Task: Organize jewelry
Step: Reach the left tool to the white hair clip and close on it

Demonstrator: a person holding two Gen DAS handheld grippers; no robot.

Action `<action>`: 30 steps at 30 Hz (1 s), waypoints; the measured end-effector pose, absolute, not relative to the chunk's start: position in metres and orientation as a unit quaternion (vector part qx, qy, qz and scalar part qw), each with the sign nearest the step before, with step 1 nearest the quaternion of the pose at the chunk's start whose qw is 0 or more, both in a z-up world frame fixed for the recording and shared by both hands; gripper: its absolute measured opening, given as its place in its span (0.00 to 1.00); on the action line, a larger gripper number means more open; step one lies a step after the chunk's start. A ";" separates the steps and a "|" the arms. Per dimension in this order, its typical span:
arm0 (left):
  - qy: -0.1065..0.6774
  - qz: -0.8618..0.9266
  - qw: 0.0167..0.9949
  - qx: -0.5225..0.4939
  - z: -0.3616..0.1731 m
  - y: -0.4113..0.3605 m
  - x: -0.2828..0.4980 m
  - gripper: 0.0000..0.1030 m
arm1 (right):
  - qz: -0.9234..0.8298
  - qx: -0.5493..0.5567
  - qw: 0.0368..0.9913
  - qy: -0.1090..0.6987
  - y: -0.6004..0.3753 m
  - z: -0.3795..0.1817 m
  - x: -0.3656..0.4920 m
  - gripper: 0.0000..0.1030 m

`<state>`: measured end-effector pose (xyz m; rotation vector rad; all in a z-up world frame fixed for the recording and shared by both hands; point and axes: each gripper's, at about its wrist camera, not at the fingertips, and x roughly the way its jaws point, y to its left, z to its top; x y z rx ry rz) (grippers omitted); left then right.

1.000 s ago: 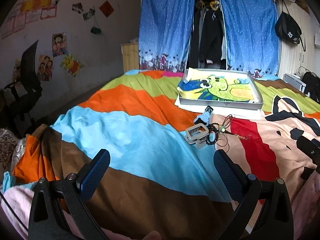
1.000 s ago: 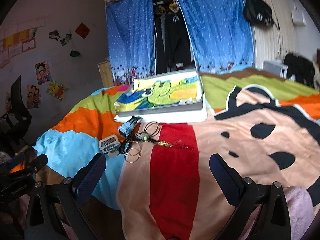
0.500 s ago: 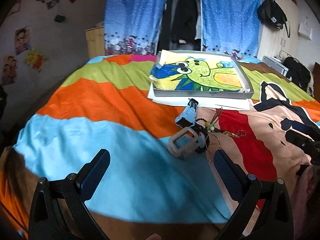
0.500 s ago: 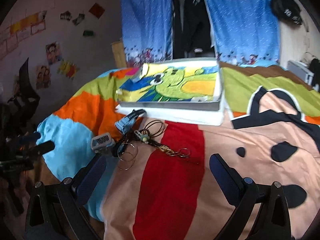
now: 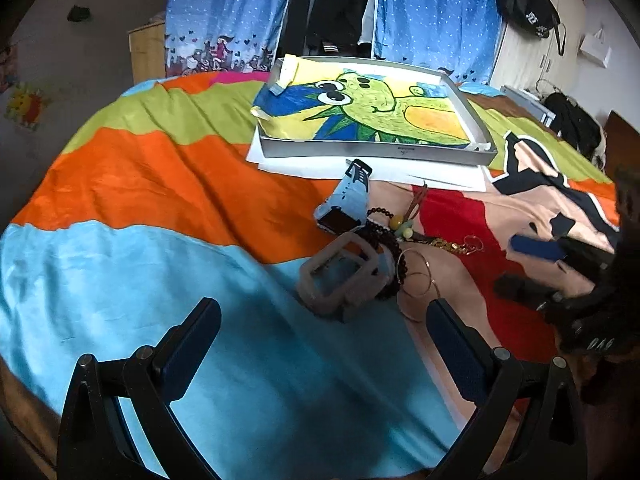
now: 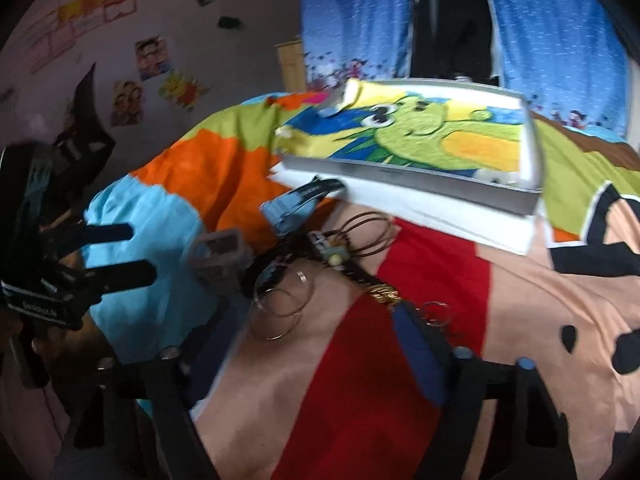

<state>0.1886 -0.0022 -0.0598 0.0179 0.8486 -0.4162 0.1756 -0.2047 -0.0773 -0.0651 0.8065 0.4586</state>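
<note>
Both grippers, left gripper [image 5: 323, 340] and right gripper [image 6: 316, 328], gape empty above jewelry [image 5: 394, 248].

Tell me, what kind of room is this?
Most likely a bedroom. A bed with a bright striped blanket fills the view, clothes hang in a wardrobe behind blue curtains, and cartoon pictures are stuck on the wall. Jewelry lies heaped on the blanket.

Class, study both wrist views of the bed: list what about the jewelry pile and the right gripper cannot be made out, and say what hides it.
- Right wrist view: right gripper left finger lost in motion blur and shadow.
- Right wrist view: gold chain end covered by the right finger.
- Left wrist view: black bead bracelet partly hidden behind the grey watch.
</note>
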 end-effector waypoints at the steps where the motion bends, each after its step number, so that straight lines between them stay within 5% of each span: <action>1: 0.409 -0.201 0.890 0.003 -0.061 -0.002 0.193 0.95 | 0.228 -0.034 0.890 0.395 -0.203 -0.081 0.178 0.67; 9: 0.417 -0.221 0.881 -0.018 -0.071 -0.001 0.215 0.89 | 0.249 -0.042 0.872 0.420 -0.190 -0.104 0.194 0.51; 12: 0.429 -0.226 0.874 -0.027 -0.077 0.000 0.221 0.76 | 0.252 -0.036 0.867 0.428 -0.189 -0.111 0.200 0.47; 30: 0.485 -0.210 0.843 -0.101 -0.093 0.016 0.250 0.36 | 0.229 -0.036 0.868 0.439 -0.173 -0.127 0.232 0.38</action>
